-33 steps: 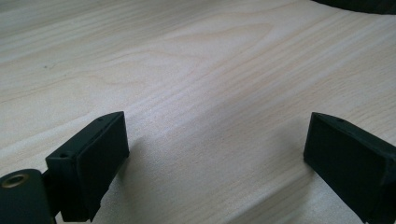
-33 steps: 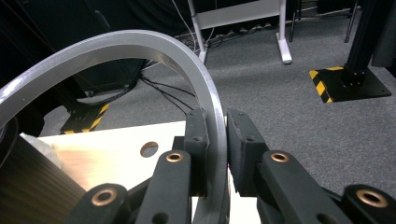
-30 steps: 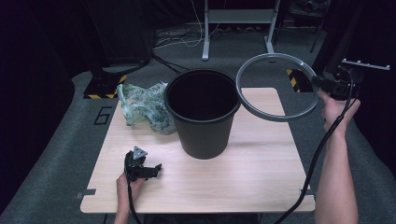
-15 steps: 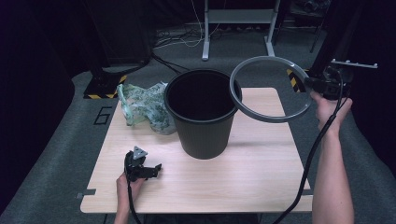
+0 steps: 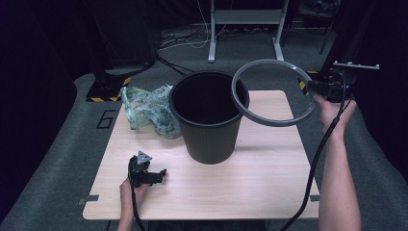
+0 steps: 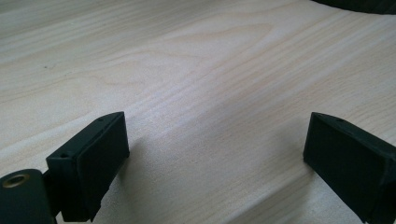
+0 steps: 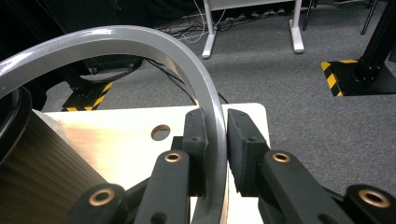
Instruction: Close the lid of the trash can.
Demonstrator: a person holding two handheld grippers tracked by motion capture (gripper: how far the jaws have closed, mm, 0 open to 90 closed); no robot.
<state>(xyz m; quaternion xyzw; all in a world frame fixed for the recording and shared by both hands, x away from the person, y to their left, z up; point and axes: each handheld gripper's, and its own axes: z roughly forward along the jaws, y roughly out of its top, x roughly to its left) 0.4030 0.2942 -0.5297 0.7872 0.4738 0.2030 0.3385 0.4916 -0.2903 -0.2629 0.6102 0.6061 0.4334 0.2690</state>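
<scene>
A black ribbed waste bin (image 5: 208, 118) stands upright in the middle of the wooden table (image 5: 260, 178). My right gripper (image 5: 313, 87) holds a grey ring (image 5: 269, 120) in the air at the right; the ring's left edge overlaps the bin's rim. In the right gripper view the jaws pinch the grey ring (image 7: 140, 39), with the bin's wall (image 7: 42, 163) at the left. My left gripper (image 5: 156, 174) rests low near the table's front left. Its jaws stand wide apart over bare wood (image 6: 210, 93), nothing between them.
A crumpled green-patterned plastic bag (image 5: 151, 110) lies at the back left, beside the bin. A white metal stand (image 5: 245, 24) and cables are on the grey carpet behind the table. Black-and-yellow striped feet (image 5: 103, 91) sit on the floor at both sides.
My right gripper has carried the grey ring a little to the left, so it now overlaps the bin's rim. The left gripper has stayed put.
</scene>
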